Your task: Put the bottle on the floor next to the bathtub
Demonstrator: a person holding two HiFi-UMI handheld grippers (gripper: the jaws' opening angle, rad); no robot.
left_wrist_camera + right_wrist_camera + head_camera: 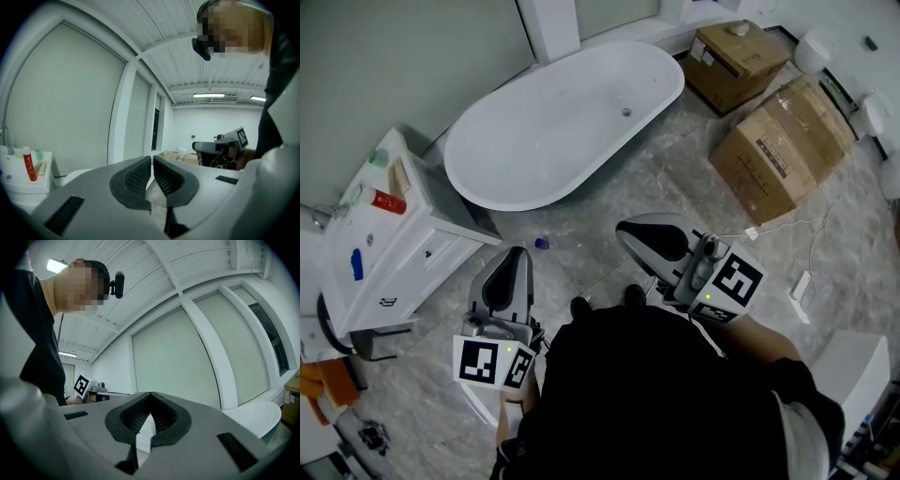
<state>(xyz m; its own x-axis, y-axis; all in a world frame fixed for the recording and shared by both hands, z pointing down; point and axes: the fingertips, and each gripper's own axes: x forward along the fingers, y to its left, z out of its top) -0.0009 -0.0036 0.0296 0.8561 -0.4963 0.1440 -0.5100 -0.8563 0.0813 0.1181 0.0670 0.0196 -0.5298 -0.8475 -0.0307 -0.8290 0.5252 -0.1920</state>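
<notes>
You hold both grippers low and close to your body, on the near side of the bathtub. The left gripper has its jaws together with nothing between them. The right gripper is the same, jaws met at the tips and empty. Neither one carries the bottle.

A red bottle sits on top of the white cabinet that stands just left of the tub's near end. The left gripper view shows it upright there. On the floor, just beside the tub's near wall, lies a small blue thing. It is too small to tell whether it is a bottle, a cap or something else.

So the step in hand is not settled. If the blue thing is the bottle, it already lies where the task wants it and your grippers are simply clear of it. If the red one is meant, it is up on the cabinet, well apart from both grippers. Either way, closed jaws can take nothing until they part.
</notes>
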